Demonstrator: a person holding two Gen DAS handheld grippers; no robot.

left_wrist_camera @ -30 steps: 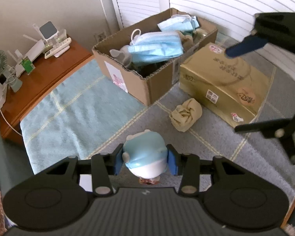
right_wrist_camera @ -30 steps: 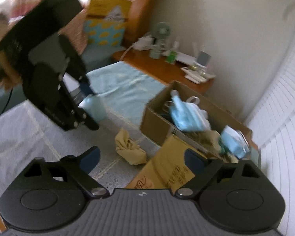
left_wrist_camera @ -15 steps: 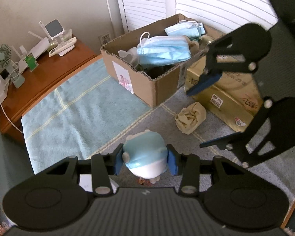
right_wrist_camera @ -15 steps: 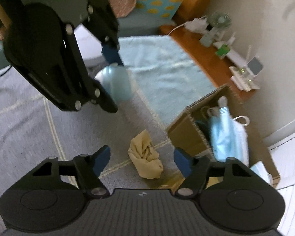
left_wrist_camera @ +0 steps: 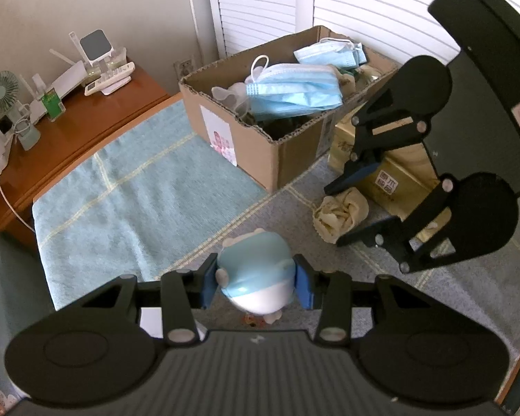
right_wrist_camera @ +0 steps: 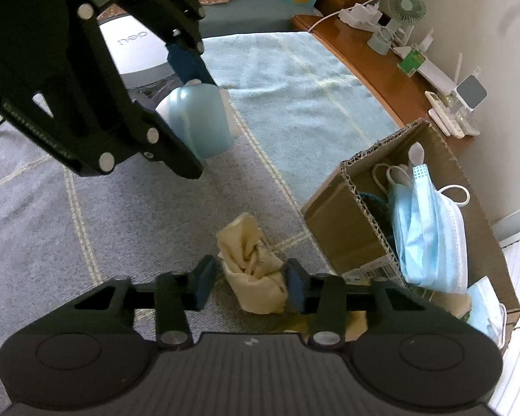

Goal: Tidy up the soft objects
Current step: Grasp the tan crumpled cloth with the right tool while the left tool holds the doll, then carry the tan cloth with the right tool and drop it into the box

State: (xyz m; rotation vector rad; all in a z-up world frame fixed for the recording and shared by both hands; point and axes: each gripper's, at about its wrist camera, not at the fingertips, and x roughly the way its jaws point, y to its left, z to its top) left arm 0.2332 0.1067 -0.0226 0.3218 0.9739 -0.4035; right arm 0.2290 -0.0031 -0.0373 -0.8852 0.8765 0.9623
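I'm seeing two boxes (left_wrist_camera: 260,145) (left_wrist_camera: 395,180), two mask bundles (left_wrist_camera: 294,93) (left_wrist_camera: 329,53), one blue plush toy (left_wrist_camera: 256,274), one beige cloth (left_wrist_camera: 339,213), one fan (left_wrist_camera: 0,90).

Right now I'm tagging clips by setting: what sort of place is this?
Probably a room in a home, worked on at floor level: a grey rug and a blue blanket, louvered closet doors, and a low wooden table holding a small fan and chargers.
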